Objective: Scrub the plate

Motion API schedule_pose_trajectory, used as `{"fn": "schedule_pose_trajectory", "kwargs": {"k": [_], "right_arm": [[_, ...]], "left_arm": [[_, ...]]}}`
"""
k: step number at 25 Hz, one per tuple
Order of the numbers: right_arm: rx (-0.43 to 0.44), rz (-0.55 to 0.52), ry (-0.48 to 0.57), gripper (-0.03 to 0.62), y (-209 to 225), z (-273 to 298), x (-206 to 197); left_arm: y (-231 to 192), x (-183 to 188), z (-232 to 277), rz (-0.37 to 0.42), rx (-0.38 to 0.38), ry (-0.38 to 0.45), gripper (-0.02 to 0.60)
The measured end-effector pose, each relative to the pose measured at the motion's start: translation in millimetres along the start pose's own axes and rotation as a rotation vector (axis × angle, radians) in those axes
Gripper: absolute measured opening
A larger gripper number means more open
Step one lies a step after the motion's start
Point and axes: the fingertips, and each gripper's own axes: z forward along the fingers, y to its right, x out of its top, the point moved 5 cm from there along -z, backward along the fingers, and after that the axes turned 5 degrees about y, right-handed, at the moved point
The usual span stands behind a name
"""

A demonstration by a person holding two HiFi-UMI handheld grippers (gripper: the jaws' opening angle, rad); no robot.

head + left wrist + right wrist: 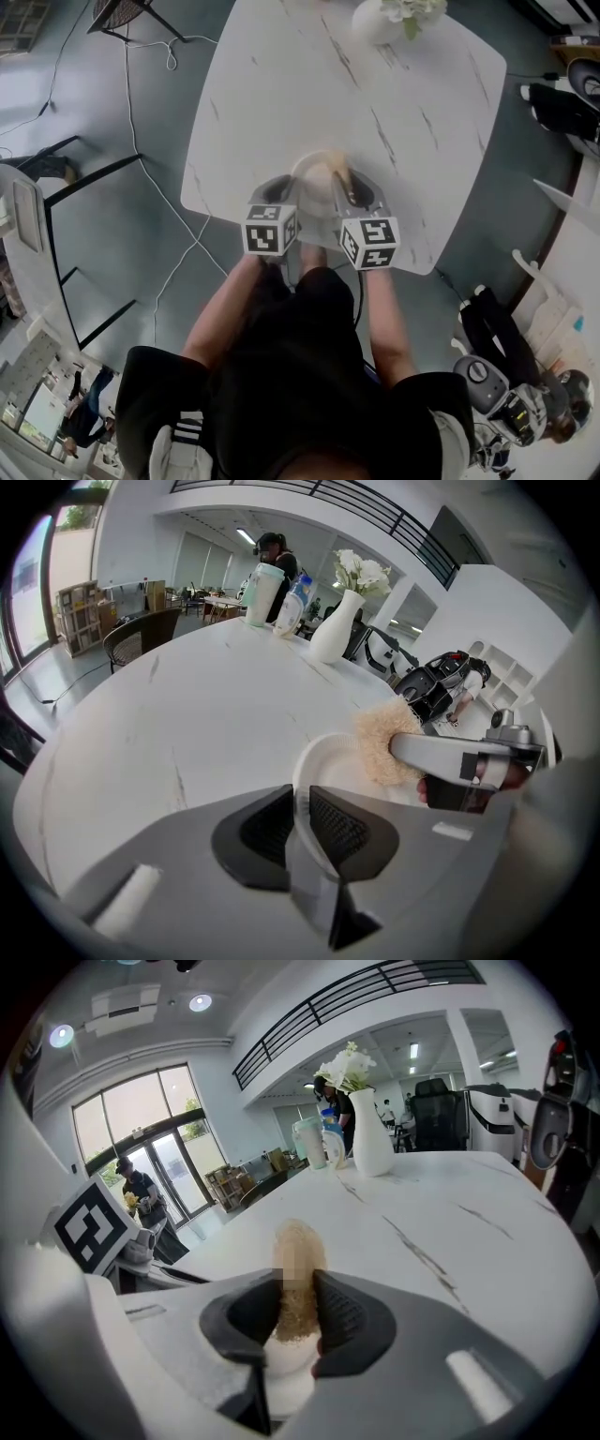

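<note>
Marble table (281,103) fills the head view as I look down, white with dark veins. The plate (312,180) is by the near edge, between my two tools. The left gripper (286,194) meets its left side, and the right gripper (349,192) brings a tan scrub pad (338,172) against its right side. A white vase (378,21) of flowers stands at the far edge, well apart from the work.

In the left gripper view, I see the jaws clamped on the plate's (330,759) near rim, with the white edge pinched between the two dark pads. The plate's hollow face is turned toward the right gripper (410,749), whose grey finger presses the scrub pad (382,745) onto the upper right of that face. Farther along the table, the vase (335,627) stands with a cup (262,594) and a bottle (292,605) behind it.

In the right gripper view, the jaws are closed on the scrub pad (296,1274), which sticks up between the ribbed pads. Something white sits below it, but I cannot tell whether that is the plate. The left gripper's marker cube (91,1226) shows at the left, and the vase (371,1145) stands across the table.
</note>
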Motion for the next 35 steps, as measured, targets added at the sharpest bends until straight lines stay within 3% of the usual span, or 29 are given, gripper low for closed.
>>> {"fn": "schedule_pose_trajectory", "kwargs": {"k": [19,35], "right_arm": [[-0.035,0.016,0.002,0.092,20,-14,-3],[0.073,0.079,0.145,0.092,-17,-38,48]], "left_arm": [[2,0,0,-0.008,0.011,0.013,0.060],[2,-1,-2,-0.007,0.021,0.031,0.061]]}}
